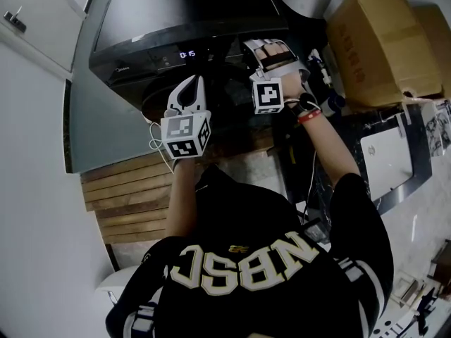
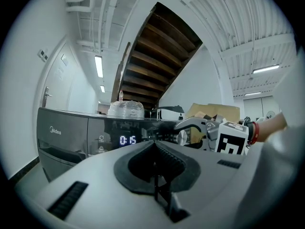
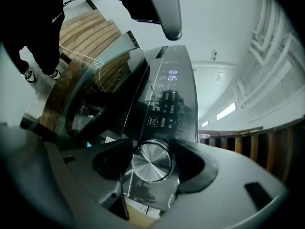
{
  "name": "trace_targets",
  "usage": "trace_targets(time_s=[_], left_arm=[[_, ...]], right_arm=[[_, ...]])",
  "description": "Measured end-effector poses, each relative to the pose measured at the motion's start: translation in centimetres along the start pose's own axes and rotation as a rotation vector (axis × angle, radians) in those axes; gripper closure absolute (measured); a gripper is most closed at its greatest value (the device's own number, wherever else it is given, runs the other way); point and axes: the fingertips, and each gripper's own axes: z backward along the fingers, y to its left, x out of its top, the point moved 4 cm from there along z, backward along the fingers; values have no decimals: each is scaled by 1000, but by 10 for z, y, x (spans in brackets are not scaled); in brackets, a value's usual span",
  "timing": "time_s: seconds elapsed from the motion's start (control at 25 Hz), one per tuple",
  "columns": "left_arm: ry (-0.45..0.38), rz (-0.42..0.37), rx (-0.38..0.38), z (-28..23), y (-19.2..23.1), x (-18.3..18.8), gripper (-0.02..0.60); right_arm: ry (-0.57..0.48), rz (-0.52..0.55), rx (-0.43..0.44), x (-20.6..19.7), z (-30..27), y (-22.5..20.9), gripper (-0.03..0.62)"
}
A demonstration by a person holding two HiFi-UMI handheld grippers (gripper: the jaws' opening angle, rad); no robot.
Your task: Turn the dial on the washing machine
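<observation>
A dark front-loading washing machine (image 1: 141,20) shows a lit display (image 1: 187,53) reading 0:15. Its round brushed-metal dial (image 3: 151,161) sits on the control panel, and the left gripper view shows it side-on (image 2: 182,137). My right gripper (image 3: 151,165) is at the dial with one black pad on each side of it. The jaws stand wide and do not clearly press on it. In the head view the right gripper (image 1: 271,51) covers the dial. My left gripper (image 1: 190,84) hovers left of it, in front of the panel. Its jaws are together with nothing between them.
Cardboard boxes (image 1: 373,41) are stacked right of the machine. Wooden slats (image 1: 127,196) lie on the floor below it. A white cable (image 1: 156,143) hangs from the left gripper. The round door glass (image 3: 90,104) is below the panel.
</observation>
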Motion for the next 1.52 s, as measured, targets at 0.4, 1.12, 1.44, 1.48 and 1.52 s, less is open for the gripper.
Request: trace_targets(time_s=[0.4, 1.12, 1.44, 1.48, 1.52], left_arm=[[-2, 5, 0, 0, -2, -1, 568], [2, 3, 1, 7, 2, -1, 568], [0, 2, 0, 9, 5, 1, 568], [-1, 2, -3, 8, 3, 2, 568], [-1, 1, -7, 8, 2, 2, 568]], right_arm=[[-27, -31, -13, 5, 1, 1, 333], [-68, -542, -134, -11, 2, -10, 330], [-53, -573, -137, -10, 1, -11, 330], [-53, -588, -140, -10, 1, -11, 329], [-52, -599, -142, -11, 1, -11, 329]])
